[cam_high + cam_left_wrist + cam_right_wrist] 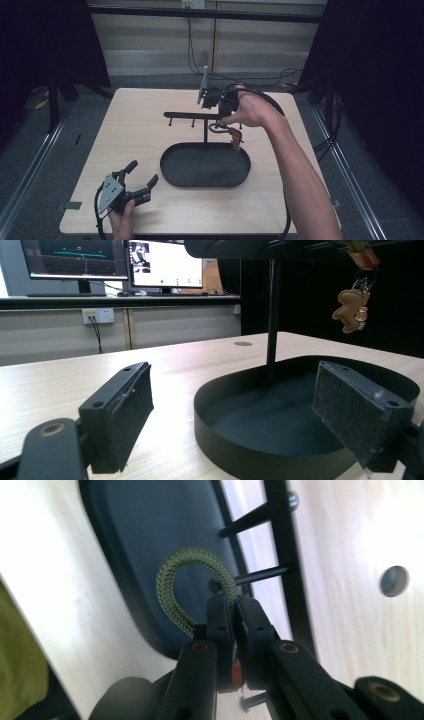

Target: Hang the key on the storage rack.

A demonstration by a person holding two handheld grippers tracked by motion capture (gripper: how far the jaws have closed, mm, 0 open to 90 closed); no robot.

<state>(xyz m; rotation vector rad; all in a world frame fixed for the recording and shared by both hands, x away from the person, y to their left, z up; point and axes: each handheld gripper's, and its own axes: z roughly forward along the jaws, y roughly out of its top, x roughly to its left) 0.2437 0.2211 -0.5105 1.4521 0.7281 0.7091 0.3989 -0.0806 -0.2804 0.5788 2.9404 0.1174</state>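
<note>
Table (150, 130) of pale wood carries one black rack and two grippers. Nearest the person, at the front left corner, the left gripper (142, 181) rests low in one hand, its two jaws spread wide apart with nothing between them; its own view looks past both padded jaws to the tray. Beyond it, at the table's middle, lies one black oval tray (172, 175), from which a single post (206, 134) rises to a crossbar (187, 115) bearing several pegs. Farthest back, the right gripper (234, 617) is clenched on one green braided cord loop (172, 575) at the bar's right end. One brown bear-shaped charm (352, 310) hangs below it, above the tray.
</note>
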